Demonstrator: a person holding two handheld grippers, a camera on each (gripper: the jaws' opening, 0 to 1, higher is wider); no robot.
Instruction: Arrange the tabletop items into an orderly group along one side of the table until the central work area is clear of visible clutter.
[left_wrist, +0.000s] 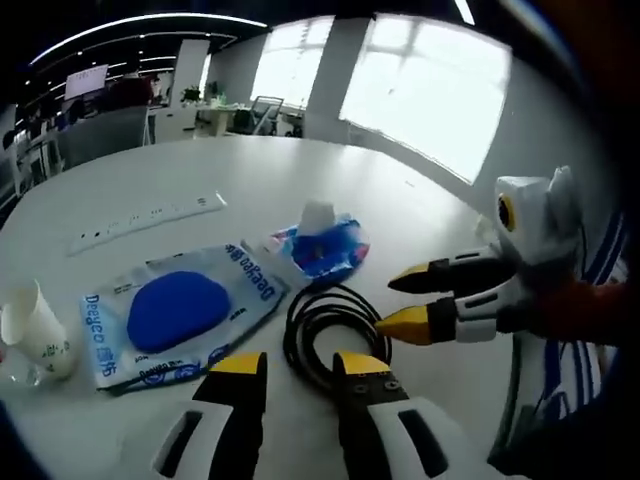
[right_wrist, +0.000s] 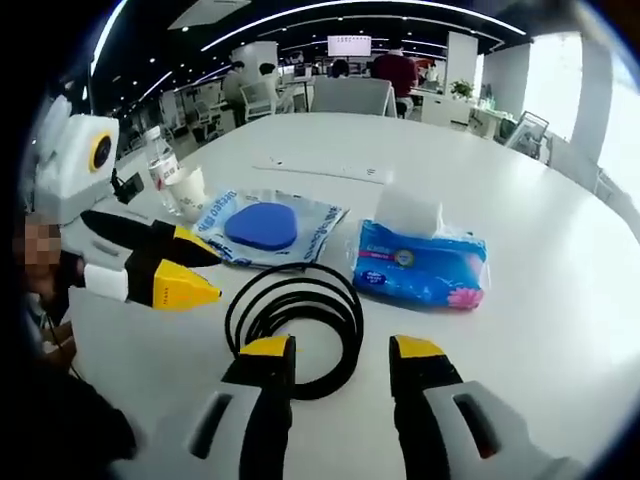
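- left gripper (left_wrist: 300, 365) jaws apart, right gripper (right_wrist: 342, 350) jaws apart, both at coiled black cable (right_wrist: 293, 318)
- "Deeyeo" bag (left_wrist: 180, 310) with blue pad just beyond cable
- blue tissue pack (right_wrist: 420, 262) beside bag
- paper cup (left_wrist: 35, 333), power strip (left_wrist: 150, 218) farther off

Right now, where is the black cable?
The coiled black cable lies on the white table, just ahead of the right gripper, between blue pouch and tissue pack.

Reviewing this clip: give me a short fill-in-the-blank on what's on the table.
1. The coiled cable is ____ in colour.
2. The clear packet holds a ____ pad.
3. White tissue sticks out of the tissue pack, which lies to the ____ of the cable in the right gripper view.
4. Both jaws of the right gripper have ____ tips.

Answers: black; blue; right; yellow
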